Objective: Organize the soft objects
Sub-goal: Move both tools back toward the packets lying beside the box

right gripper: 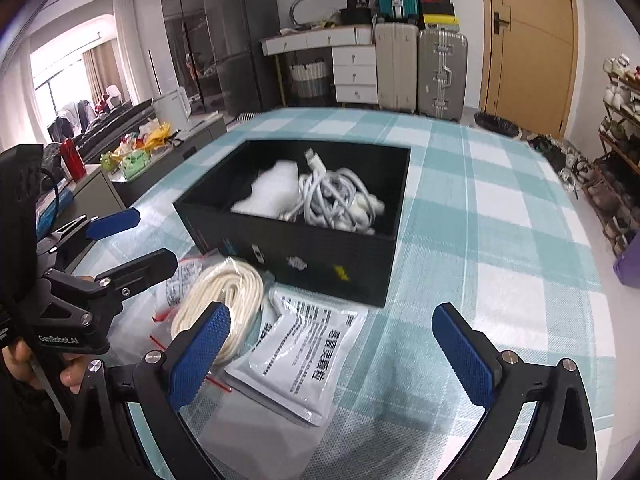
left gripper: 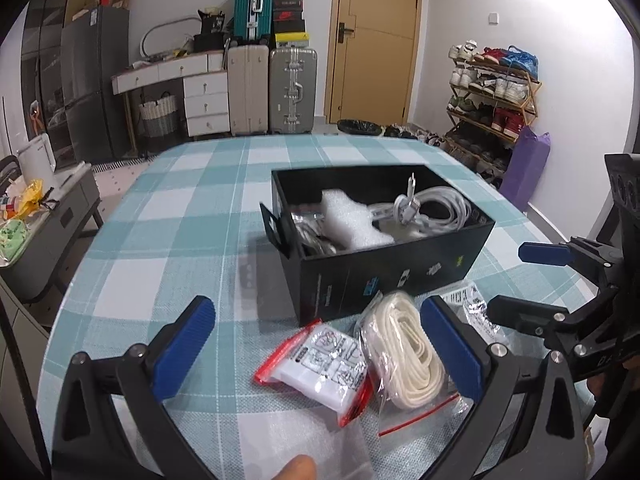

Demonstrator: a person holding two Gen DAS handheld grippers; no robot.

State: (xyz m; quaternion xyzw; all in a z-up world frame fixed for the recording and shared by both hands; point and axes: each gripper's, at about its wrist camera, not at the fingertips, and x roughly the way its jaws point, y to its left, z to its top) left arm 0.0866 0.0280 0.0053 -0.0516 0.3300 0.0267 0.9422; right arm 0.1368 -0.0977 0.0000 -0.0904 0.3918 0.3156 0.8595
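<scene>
Sorting status: partly done, judging by the black box already holding a white cable bundle and a white foam piece, while several bags lie outside it on the table.

Left wrist view, gripper: the left gripper is spread wide and holds nothing; it hovers over the near bags.
Left wrist view, between the fingers: a red-edged zip bag lies on the checked cloth, with a bagged cream rope coil just right of it, against the right finger.
Left wrist view, far right: the right gripper shows from the side, its fingers apart and empty.

Right wrist view, gripper: the right gripper is spread wide, empty, above the table's near edge.
Right wrist view, near items: a white printed pouch lies between the fingers, touching the rope coil on its left; both sit just in front of the box's near wall.
Right wrist view, left: the left gripper appears open as well.

Remaining work: rope coil, zip bag, printed pouch and a small clear bag behind the rope are not yet in the box.
</scene>
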